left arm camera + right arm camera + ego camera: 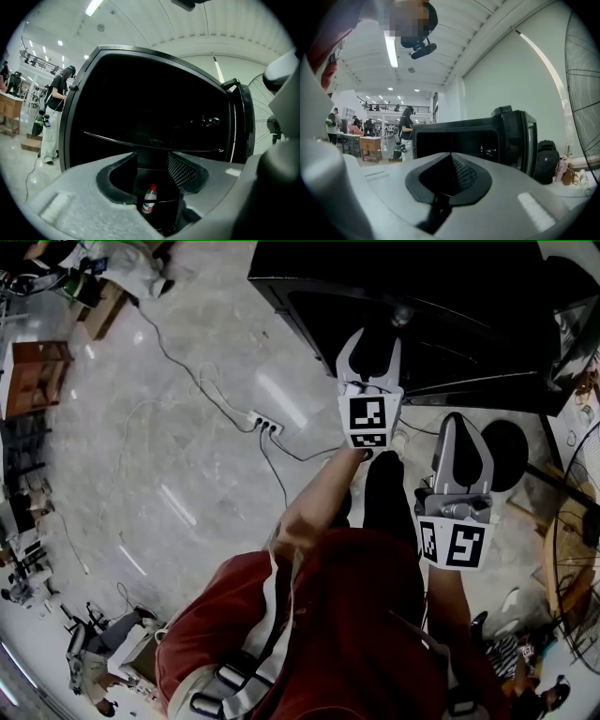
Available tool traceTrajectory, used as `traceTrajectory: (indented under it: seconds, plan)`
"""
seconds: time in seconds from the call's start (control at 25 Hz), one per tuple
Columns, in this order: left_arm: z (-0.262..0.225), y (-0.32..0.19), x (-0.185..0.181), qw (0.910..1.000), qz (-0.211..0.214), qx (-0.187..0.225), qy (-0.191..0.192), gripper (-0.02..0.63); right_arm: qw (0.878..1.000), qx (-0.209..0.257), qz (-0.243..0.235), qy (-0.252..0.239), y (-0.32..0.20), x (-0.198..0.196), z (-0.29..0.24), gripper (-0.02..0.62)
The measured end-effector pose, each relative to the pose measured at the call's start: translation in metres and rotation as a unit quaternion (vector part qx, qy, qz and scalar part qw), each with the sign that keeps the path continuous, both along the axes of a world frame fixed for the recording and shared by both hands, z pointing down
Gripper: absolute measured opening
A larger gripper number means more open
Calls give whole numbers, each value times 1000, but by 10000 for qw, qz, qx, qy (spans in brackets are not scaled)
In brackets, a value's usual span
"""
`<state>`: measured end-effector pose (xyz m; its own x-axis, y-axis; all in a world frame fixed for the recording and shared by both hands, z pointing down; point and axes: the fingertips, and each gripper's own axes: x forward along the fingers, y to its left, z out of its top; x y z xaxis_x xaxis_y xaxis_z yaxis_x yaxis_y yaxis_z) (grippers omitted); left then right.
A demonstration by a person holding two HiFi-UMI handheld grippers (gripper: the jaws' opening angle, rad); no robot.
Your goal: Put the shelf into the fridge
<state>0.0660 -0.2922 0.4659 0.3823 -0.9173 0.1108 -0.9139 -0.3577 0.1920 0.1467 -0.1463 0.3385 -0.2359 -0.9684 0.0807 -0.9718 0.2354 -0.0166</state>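
The black fridge (422,315) stands open, its inside dark. In the left gripper view a thin shelf (154,143) spans the fridge cavity from wall to wall, and the open door (240,123) is at the right. Lower down, a small bottle with a red cap (149,199) shows between the jaws. My left gripper (372,338) (152,157) is open and empty, held just in front of the fridge opening. My right gripper (459,420) (451,154) is shut on nothing, held further back, with the fridge (468,136) ahead of it.
A power strip (265,424) with trailing cables lies on the floor to the left. A big fan (572,549) (586,70) stands at the right, and a black backpack (547,161) rests beside the fridge. A person (54,117) stands left of the fridge, and a wooden cabinet (37,376) is far left.
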Motion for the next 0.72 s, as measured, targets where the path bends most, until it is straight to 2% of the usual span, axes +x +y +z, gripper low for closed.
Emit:
traceTrajectory:
  seconds: [0.32,0.72]
  plan:
    - [-12,8,-4,9996,-139,237,-109,210,9999,24,-101,9,-2,-7,-2,-2]
    - [-10,2,-4,9995,-150,238,-121,210,10000,3,-81,-16,3,-9,1,-2]
